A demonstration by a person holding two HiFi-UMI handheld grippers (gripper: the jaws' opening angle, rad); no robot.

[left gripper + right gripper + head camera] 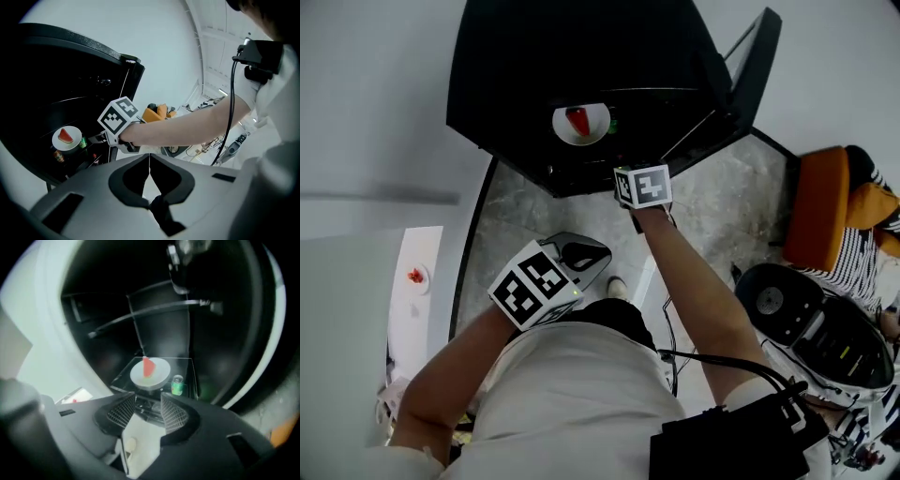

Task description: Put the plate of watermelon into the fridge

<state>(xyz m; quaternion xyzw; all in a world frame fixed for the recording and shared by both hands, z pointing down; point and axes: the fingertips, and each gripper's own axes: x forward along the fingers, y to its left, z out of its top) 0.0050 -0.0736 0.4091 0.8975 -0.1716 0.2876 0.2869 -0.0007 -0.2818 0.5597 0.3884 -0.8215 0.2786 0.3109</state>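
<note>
right claw (148, 400) jaws apart, empty; watermelon plate (160, 372) inside fridge (159, 329)

Small green can (177, 385); orange seat (817, 220), perhaps a chair, on marbled floor (722, 197)

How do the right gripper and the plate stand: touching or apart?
Apart. In the right gripper view the right gripper stands open and empty, short of the plate on the shelf.

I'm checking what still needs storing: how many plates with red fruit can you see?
2. One plate sits on the glass shelf inside the open fridge, beside a green can; the other plate lies on the white counter at the head view's left. Others may be hidden.
</note>
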